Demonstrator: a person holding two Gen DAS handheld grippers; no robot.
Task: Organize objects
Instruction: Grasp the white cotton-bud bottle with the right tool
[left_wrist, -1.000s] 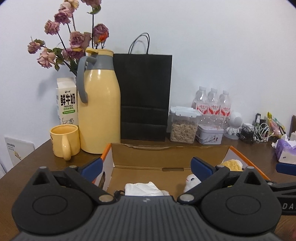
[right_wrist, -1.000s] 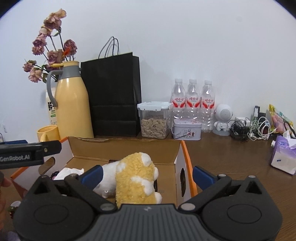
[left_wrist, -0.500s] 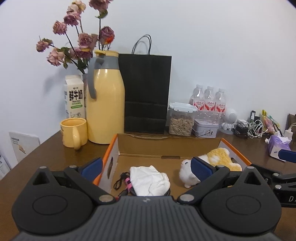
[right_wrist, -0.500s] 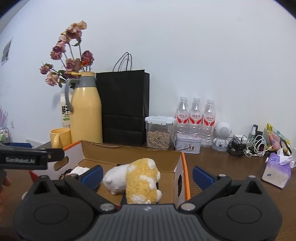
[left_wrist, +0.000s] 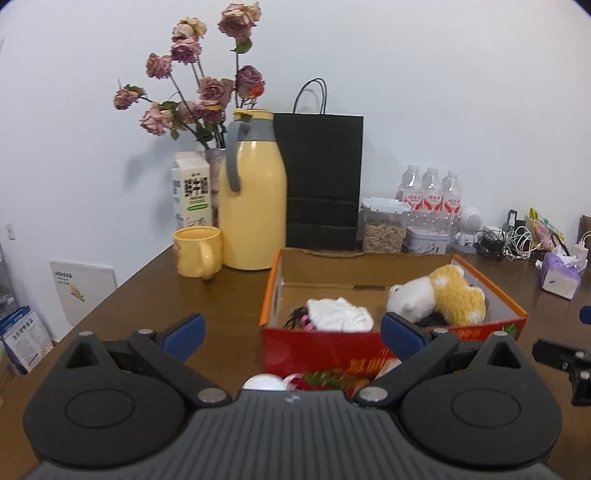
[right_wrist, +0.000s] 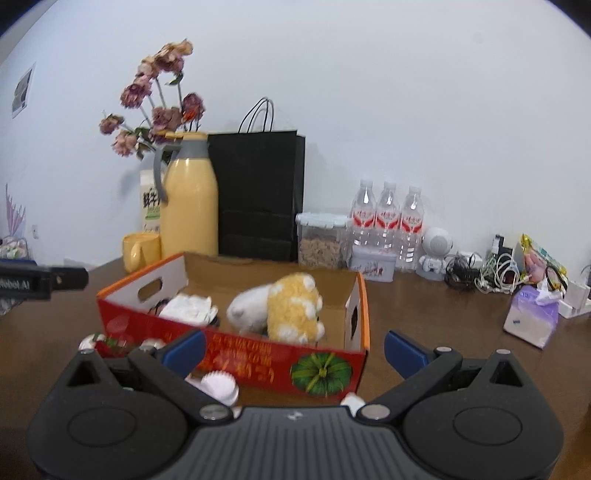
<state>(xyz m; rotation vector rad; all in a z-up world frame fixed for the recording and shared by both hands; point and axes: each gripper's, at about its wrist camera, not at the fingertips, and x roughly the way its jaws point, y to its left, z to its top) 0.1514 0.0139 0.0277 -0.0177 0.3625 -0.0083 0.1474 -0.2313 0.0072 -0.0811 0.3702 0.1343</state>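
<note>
Brown wooden table, white wall (bare), red box centred

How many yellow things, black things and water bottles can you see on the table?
Yellow: 3, the jug, mug and the plush toy's yellow half
Black: 1, the paper bag
Water bottles: 3
Total: 7
</note>
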